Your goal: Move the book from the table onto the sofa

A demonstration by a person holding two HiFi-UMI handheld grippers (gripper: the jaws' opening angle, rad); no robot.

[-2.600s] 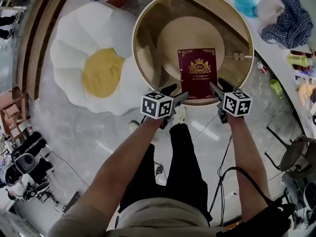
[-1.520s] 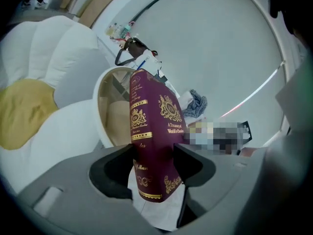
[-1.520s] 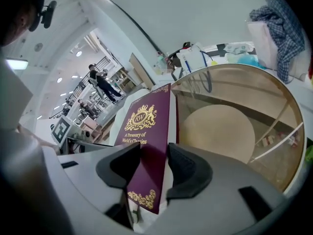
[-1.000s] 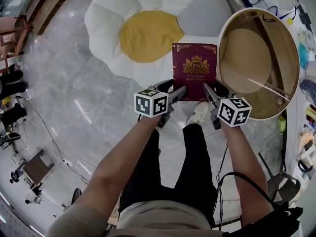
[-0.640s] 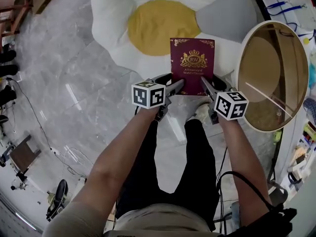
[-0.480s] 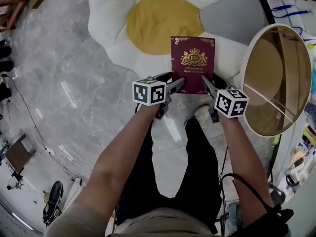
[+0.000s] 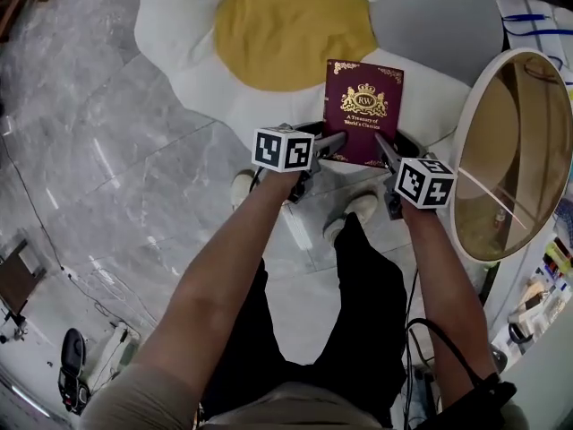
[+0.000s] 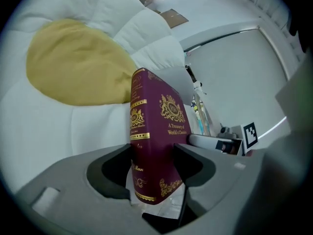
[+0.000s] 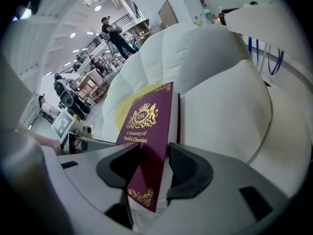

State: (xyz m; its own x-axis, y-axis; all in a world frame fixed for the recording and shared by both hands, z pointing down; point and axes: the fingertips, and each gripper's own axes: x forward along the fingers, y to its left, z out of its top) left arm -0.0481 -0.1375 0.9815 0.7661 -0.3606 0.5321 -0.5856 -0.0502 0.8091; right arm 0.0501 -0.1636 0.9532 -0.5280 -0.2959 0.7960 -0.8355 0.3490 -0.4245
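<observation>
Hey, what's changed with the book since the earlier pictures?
The book was carried off the round table and is now held over the flower-shaped sofa, by its white edge; the table now sits at the head view's right. Unchanged: the left tool and right tool still clamp the book's near corners.

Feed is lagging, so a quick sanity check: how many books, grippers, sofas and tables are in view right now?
book: 1
grippers: 2, left gripper and right gripper
sofa: 1
table: 1
Total: 5
</observation>
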